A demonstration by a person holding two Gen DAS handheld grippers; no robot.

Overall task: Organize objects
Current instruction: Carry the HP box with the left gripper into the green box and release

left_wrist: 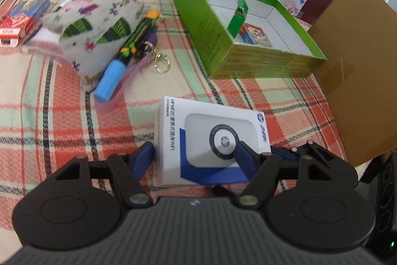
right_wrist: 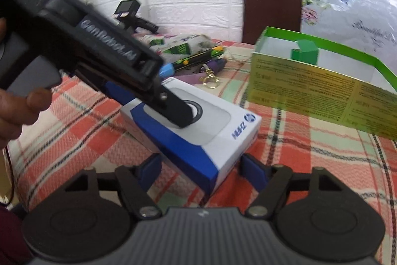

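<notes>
A white and blue wifi-device box [left_wrist: 211, 140] lies on the plaid cloth between my two grippers; it also shows in the right wrist view [right_wrist: 198, 135]. My left gripper [left_wrist: 196, 153] is open, with one blue pad at the box's left side and the other over its top face. My right gripper [right_wrist: 201, 169] is open, its pads on either side of the box's near corner. In the right wrist view the left gripper's finger [right_wrist: 177, 113] rests on the box top. An open green box [left_wrist: 248, 29] stands behind and holds a small printed pack [left_wrist: 253, 34].
A flowered pouch [left_wrist: 96, 29], a blue-capped marker [left_wrist: 124, 54], a purple keyring strap [left_wrist: 158, 61] and card packs [left_wrist: 22, 16] lie at the left. A brown cardboard sheet [left_wrist: 352, 66] stands at the right. A dark chair back [right_wrist: 273, 1] and a white brick wall are behind.
</notes>
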